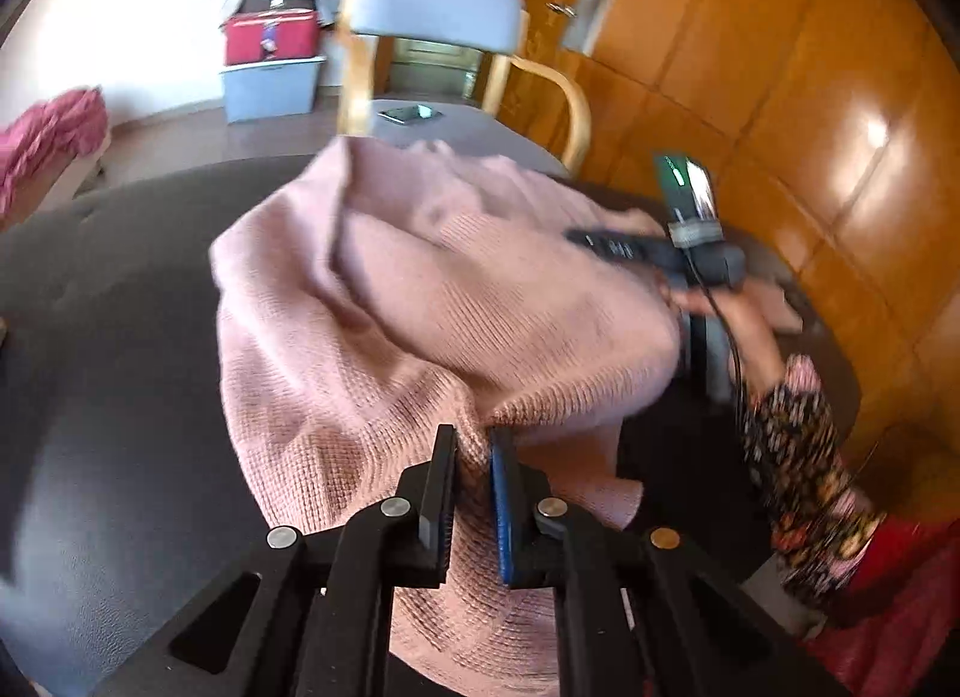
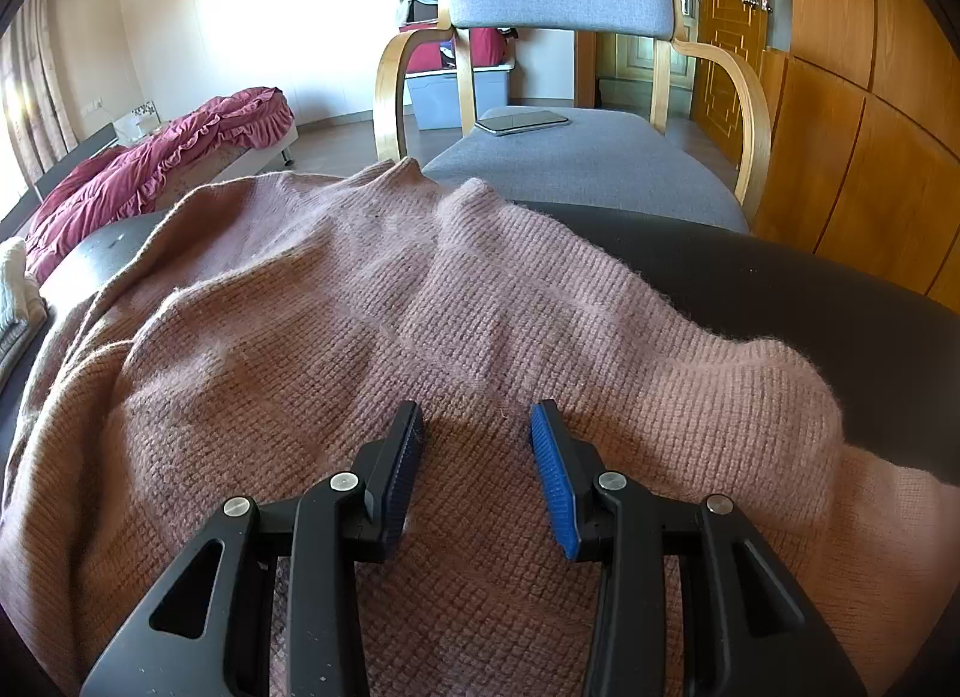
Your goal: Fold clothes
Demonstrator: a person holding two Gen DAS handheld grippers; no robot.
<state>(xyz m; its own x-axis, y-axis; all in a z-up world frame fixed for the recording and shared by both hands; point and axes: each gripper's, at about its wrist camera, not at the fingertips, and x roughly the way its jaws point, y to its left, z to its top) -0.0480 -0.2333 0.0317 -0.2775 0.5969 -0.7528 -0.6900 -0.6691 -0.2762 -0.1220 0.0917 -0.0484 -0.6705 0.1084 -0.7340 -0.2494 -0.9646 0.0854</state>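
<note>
One pink sweater (image 1: 384,301) lies spread on the dark bench (image 1: 120,289). The left gripper (image 1: 474,445) has pinched a fold of it at the near edge and holds that bit up. The right gripper (image 2: 474,427) rests on the sweater's right side, jaws apart, nothing squeezed between them. Far behind stands a grey chair (image 2: 576,156).

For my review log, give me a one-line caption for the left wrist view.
Left gripper pinches an edge of the pink knit sweater above the dark table; right gripper rests on the sweater's far side.
</note>
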